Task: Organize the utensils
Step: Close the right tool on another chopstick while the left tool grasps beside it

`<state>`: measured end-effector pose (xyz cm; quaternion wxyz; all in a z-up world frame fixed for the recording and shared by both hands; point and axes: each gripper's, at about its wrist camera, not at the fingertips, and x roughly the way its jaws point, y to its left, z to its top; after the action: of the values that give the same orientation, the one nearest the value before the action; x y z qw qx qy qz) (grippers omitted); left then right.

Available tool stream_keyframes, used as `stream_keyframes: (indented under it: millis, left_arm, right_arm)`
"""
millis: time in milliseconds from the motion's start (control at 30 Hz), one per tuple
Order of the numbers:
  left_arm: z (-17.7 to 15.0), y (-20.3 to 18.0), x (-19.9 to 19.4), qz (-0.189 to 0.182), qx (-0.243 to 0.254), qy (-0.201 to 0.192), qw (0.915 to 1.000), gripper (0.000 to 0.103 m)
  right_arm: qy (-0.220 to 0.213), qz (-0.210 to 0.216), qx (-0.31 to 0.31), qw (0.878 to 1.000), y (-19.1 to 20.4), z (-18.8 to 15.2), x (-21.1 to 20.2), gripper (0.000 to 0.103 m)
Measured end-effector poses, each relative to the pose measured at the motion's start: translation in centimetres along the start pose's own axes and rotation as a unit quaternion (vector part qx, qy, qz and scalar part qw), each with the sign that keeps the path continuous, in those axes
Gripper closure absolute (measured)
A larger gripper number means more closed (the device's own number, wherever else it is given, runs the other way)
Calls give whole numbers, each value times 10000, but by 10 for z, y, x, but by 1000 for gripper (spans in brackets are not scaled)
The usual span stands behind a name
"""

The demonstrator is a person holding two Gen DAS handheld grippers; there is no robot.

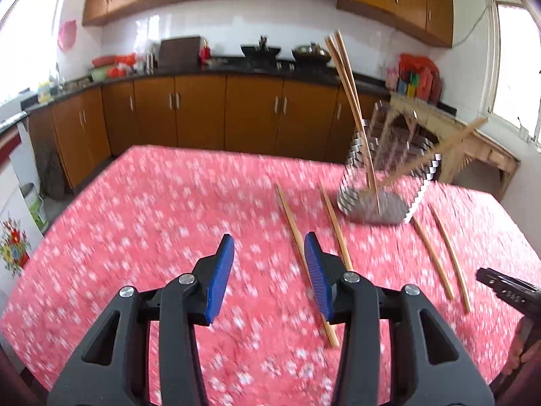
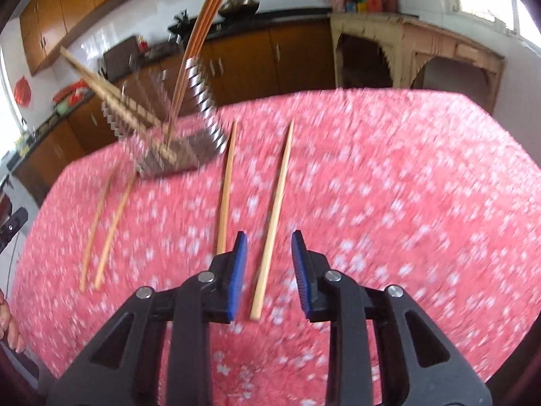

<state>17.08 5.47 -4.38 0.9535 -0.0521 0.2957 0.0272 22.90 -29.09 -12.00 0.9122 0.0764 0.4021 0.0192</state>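
Several wooden chopsticks lie loose on the pink floral tablecloth (image 1: 152,220). A metal slatted utensil holder (image 1: 355,155) (image 2: 203,91) stands at the far side with chopsticks (image 1: 348,77) leaning in it. My left gripper (image 1: 269,240) is open and empty above the cloth; one chopstick (image 1: 289,220) runs just inside and under its right finger, and another chopstick (image 1: 333,220) lies beyond it. My right gripper (image 2: 269,237) is open, low over the cloth. A chopstick (image 2: 276,199) lies lengthwise between its blue pads, which do not press on it. A second chopstick (image 2: 227,186) lies just to its left.
Two more chopsticks (image 1: 433,260) lie right of the left gripper, and the same pair (image 2: 101,226) shows at the left of the right wrist view. Kitchen cabinets (image 1: 203,115) and a counter stand behind the table. A worn wooden side table (image 2: 422,44) stands at the right.
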Motion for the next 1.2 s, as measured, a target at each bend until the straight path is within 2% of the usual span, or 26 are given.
stream_keyframes:
  millis: [100, 167, 200, 233, 567, 600, 667, 733, 833, 933, 1000, 1200]
  left_arm:
    - [-9, -6, 9, -29, 53, 196, 9998, 59]
    - [-14, -8, 14, -50, 49, 309, 9995, 59]
    - [-17, -11, 16, -54, 61, 347, 9994, 59]
    - [-18, -13, 19, -69, 80, 403, 9991, 59]
    - [-35, -38, 52, -75, 325, 1084, 9935, 59]
    - [-37, -40, 56, -75, 340, 1152, 9927, 61]
    - [-39, -43, 62, -25, 414, 1256, 9912, 77]
    - [-39, -41, 69, 14, 406, 1406, 9892, 86]
    - [-30, -33, 80, 247, 549, 1401, 9883, 93]
    - [-18, -14, 95, 515, 551, 1392, 9874, 93]
    - [-13, -2, 101, 568, 519, 1390, 9873, 93]
    - [-7, 20, 105, 148, 206, 1367, 9903, 93]
  right_arm:
    - [184, -140, -115, 9997, 5, -9, 11, 76]
    - [194, -297, -191, 9992, 7, -13, 16, 81]
    - [191, -378, -242, 9988, 7, -14, 18, 91]
    - [178, -449, -249, 9985, 5, -10, 18, 95]
    - [224, -785, 919, 9924, -68, 29, 42, 96]
    - [229, -785, 966, 9920, -72, 32, 43, 96]
    - [234, -808, 1000, 9914, -71, 36, 48, 96]
    - [223, -836, 995, 9913, -73, 40, 52, 96]
    - [202, -881, 981, 9911, -83, 44, 50, 96]
    - [167, -981, 915, 9908, -89, 50, 53, 96]
    - [116, -1097, 859, 9902, -91, 54, 57, 95]
    - [56, -1283, 706, 9892, -87, 55, 60, 95]
